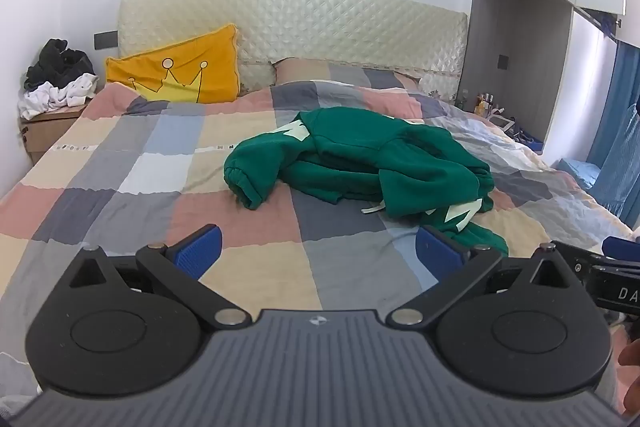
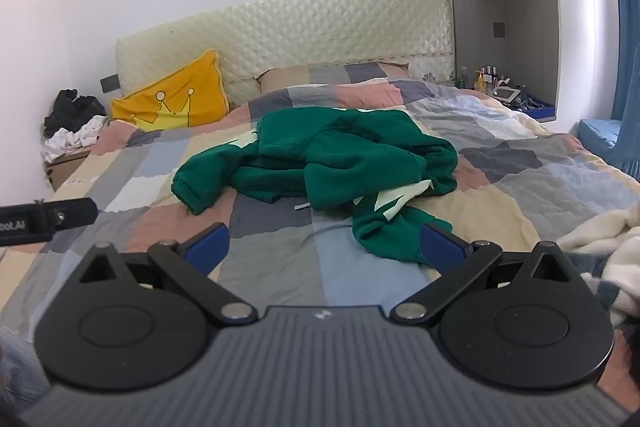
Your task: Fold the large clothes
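A: Where did the garment lie?

B: The crumpled dark green fleece sweatshirt with pale lettering (image 1: 360, 155) sat in a heap near the middle of the patchwork quilt in pink, grey, beige and blue squares (image 1: 160, 163), well short of the cream quilted headboard (image 1: 296, 23) and to the right of the yellow crown-printed cushion (image 1: 180, 71) leaning against that headboard.

A: And the tools?

B: The left gripper (image 1: 318, 253) hovered with its blue pads spread wide, holding nothing. The right gripper (image 2: 324, 247) was likewise released and empty, its right pad just in front of the sweatshirt's nearest fold.

A: What could have gone wrong?

B: I judged the heap the main hazard. One cuffed sleeve (image 1: 244, 183) stuck out on the cushion's side while the rest was layered, so a pinch might have caught two layers and dragged the bundle instead of opening it. The loose quilt could also have been nipped along with the fleece and pulled up.
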Available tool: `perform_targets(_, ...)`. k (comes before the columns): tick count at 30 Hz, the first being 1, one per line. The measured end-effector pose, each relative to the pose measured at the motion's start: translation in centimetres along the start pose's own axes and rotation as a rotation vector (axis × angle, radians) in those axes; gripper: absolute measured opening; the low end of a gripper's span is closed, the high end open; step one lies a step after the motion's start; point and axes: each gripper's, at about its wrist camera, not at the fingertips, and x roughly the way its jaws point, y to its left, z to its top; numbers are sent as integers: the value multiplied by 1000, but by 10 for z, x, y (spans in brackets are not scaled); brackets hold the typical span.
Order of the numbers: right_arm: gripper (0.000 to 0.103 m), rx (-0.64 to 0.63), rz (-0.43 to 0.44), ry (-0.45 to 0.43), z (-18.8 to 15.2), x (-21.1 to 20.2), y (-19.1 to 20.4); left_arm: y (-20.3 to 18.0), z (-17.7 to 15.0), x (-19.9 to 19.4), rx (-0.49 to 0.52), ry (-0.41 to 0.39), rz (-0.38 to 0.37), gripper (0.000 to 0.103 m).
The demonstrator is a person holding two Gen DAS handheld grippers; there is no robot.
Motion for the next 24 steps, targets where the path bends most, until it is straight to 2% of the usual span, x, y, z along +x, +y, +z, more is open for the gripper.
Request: perform_targets(24, 103, 6, -7, 14, -1, 4, -2, 0, -4, 4, 9, -5, 3, 103)
